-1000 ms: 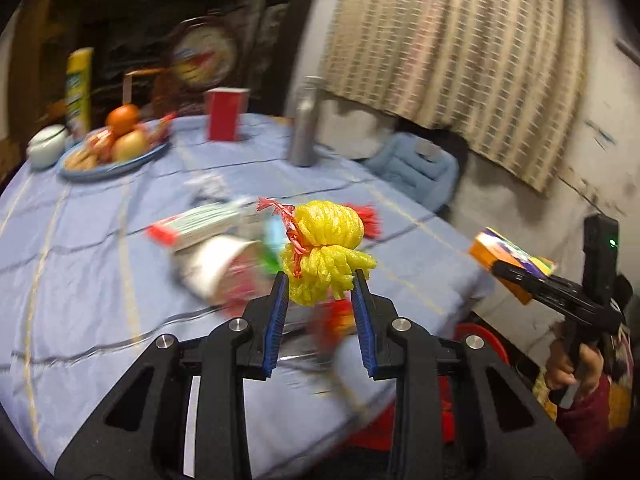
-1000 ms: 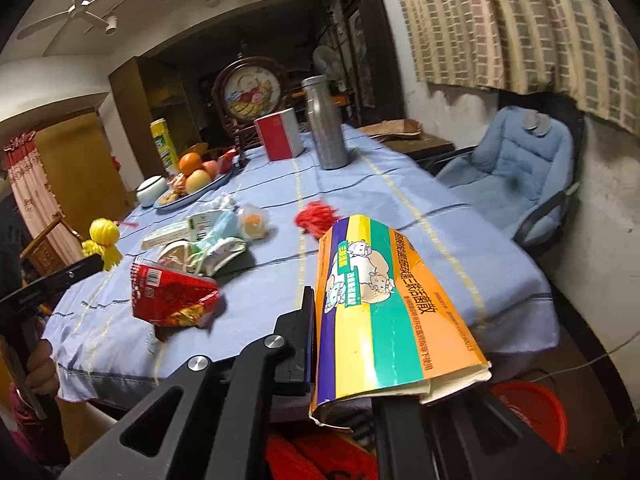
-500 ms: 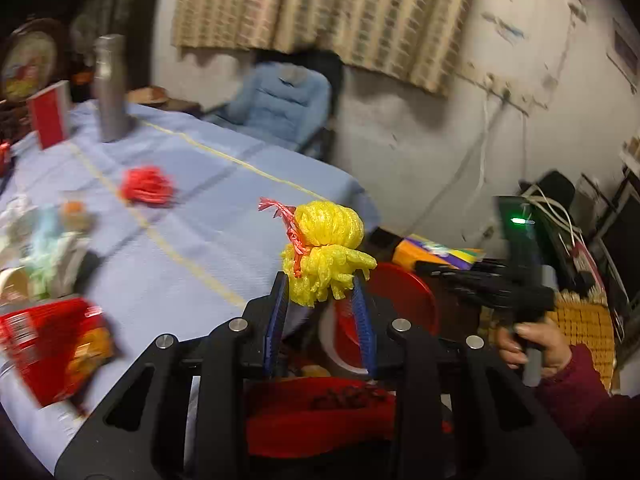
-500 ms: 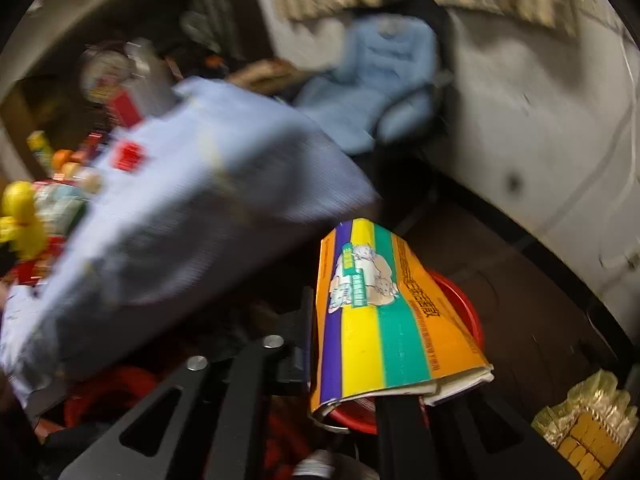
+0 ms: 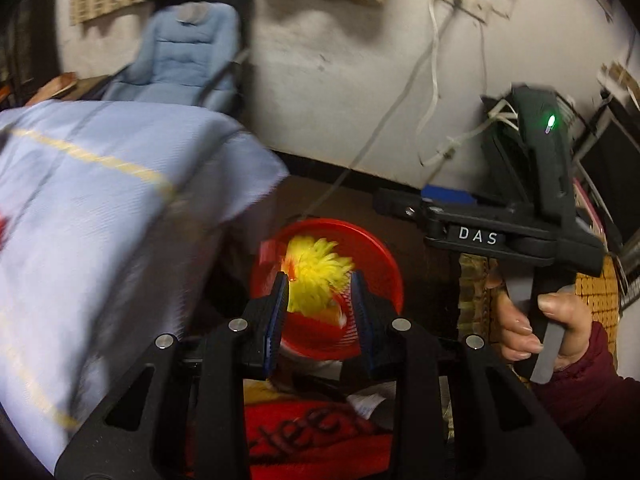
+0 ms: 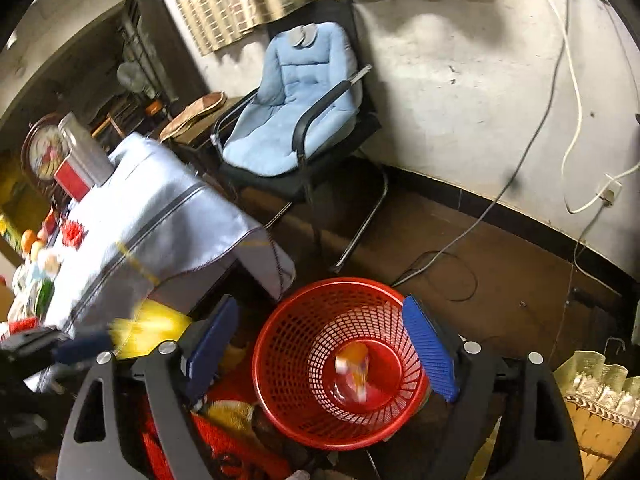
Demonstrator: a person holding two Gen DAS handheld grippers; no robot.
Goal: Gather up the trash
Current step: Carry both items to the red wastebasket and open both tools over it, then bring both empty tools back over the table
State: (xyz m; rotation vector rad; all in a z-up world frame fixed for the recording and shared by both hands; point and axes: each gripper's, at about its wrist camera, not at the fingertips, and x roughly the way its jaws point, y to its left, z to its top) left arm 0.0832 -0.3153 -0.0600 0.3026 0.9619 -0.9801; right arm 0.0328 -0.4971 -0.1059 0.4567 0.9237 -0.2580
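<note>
A red mesh wastebasket (image 6: pixel 336 364) stands on the floor beside the table. My right gripper (image 6: pixel 320 344) is open and empty right above it, and the colourful snack packet (image 6: pixel 354 372) lies inside at the bottom. My left gripper (image 5: pixel 320 284) is shut on a yellow net bag (image 5: pixel 316 276) and holds it over the basket (image 5: pixel 384 264). The yellow bag shows blurred at the left of the right wrist view (image 6: pixel 148 330). The right gripper shows from the side in the left wrist view (image 5: pixel 384 202).
The table with a blue cloth (image 6: pixel 160 220) carries more wrappers (image 6: pixel 32 284), a red box (image 6: pixel 72 180) and a metal flask (image 6: pixel 84 148). A blue padded chair (image 6: pixel 296 96) stands by the wall. Cables (image 6: pixel 460 240) run across the floor. Red cloth (image 5: pixel 316 440) lies below the grippers.
My right gripper opened and the colourful packet dropped into the red basket. My left gripper swung from the table to above the basket with the yellow net bag.
</note>
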